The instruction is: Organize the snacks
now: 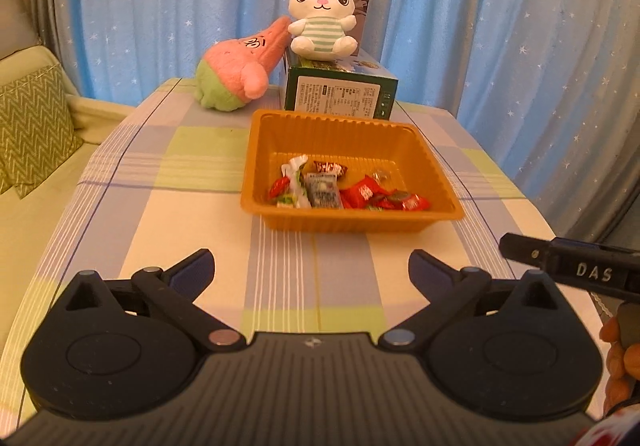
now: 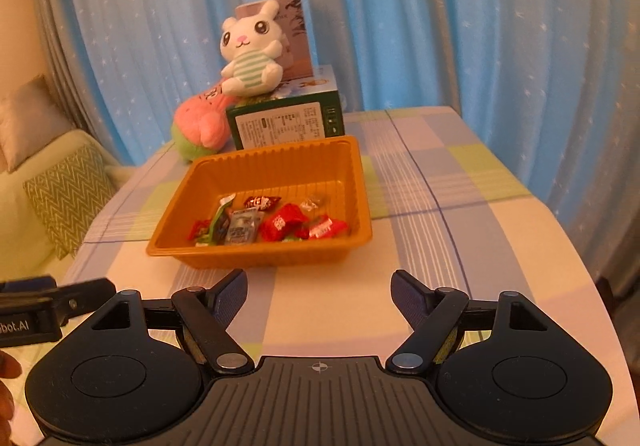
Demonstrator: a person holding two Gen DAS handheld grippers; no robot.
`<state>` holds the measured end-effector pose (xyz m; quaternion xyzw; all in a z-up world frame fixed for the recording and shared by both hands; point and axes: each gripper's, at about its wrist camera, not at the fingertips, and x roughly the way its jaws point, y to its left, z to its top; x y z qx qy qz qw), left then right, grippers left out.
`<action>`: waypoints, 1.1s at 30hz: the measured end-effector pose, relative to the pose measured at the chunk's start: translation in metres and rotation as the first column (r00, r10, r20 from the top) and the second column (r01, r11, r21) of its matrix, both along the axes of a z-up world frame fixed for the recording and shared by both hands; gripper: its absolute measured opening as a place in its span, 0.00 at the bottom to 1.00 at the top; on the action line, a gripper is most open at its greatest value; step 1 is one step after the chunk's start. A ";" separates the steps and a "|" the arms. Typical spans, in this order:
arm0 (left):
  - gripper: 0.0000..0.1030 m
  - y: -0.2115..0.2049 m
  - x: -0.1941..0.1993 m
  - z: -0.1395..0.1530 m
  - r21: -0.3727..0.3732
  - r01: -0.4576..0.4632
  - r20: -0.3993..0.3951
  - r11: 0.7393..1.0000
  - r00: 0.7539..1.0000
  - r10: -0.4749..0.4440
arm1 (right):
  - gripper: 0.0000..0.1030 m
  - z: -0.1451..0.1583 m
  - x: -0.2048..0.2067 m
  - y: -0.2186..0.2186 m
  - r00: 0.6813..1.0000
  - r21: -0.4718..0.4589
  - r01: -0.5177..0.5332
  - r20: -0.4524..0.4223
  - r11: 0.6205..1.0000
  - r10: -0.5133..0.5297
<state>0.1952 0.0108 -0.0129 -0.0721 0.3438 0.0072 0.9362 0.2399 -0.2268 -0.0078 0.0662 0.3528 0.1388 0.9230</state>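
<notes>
Snacks (image 1: 344, 188) sit wrapped in orange tray (image 1: 260, 150) on table (image 1: 192, 206); my left gripper (image 1: 312, 266) and right gripper (image 2: 318, 286) jaws apart, empty.

Snack tray (image 1: 256, 182) mid-table on checked tablecloth (image 1: 168, 214), wrapped snacks (image 1: 344, 190) inside, bunched toward near wall. Printed carton (image 1: 340, 94) just behind tray. Rabbit plush (image 1: 322, 20) on carton, smaller box (image 1: 362, 6) behind it. Starfish plush (image 1: 236, 70) left of carton, leaning against it. Sofa cushion (image 1: 36, 126) left of table. Curtain (image 1: 500, 6) behind everything.
</notes>
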 end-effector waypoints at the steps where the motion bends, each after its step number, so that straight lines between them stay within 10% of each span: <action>1: 0.99 -0.001 -0.009 0.003 0.002 -0.003 -0.002 1.000 1.000 0.003 | 0.76 0.004 -0.008 -0.002 1.000 0.002 0.008 -0.001 1.000 -0.008; 33: 0.99 -0.024 -0.166 0.060 0.017 -0.076 0.018 0.997 0.997 0.076 | 0.76 0.073 -0.176 -0.023 1.000 -0.065 -0.003 -0.006 0.998 0.003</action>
